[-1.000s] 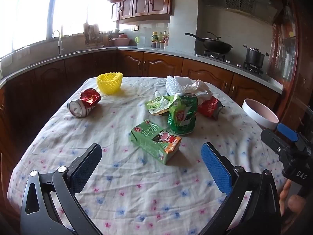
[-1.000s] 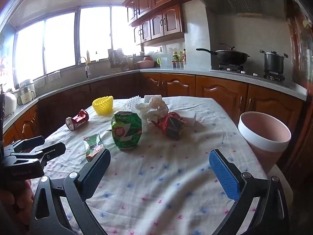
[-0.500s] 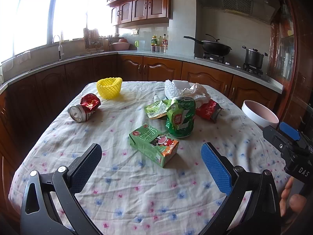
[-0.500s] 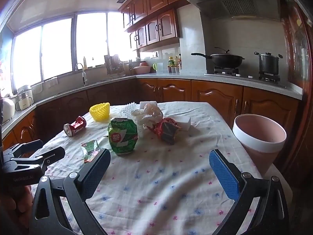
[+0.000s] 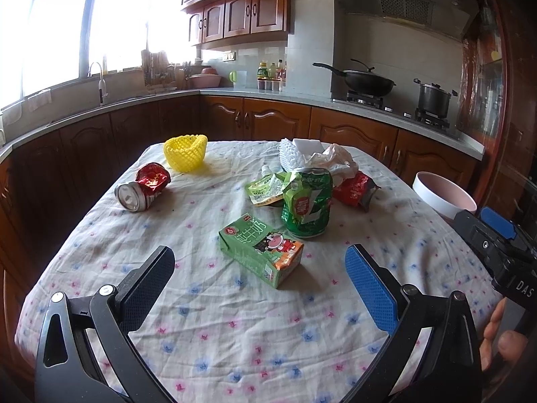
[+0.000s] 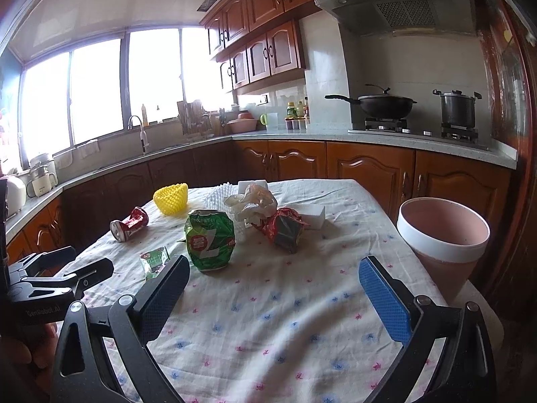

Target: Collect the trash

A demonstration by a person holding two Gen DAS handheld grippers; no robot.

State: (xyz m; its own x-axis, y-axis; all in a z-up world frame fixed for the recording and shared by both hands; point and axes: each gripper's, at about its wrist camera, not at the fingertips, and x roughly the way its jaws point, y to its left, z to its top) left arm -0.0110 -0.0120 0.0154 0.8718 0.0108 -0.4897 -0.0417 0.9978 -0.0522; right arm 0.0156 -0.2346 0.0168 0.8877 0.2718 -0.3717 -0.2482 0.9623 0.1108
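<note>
Left wrist view: our left gripper and right gripper, both wide open and empty, have pulled back slightly from the milk carton, seemingly; nothing collected yet.

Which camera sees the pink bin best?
The right wrist view: the pink bin shows nearly whole beside the table, with its white rim and inside visible. In the left wrist view only its rim peeks out at the table's right edge.

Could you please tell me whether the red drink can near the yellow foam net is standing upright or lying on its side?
The red can lies on its side, crumpled, its round end facing the camera.
</note>
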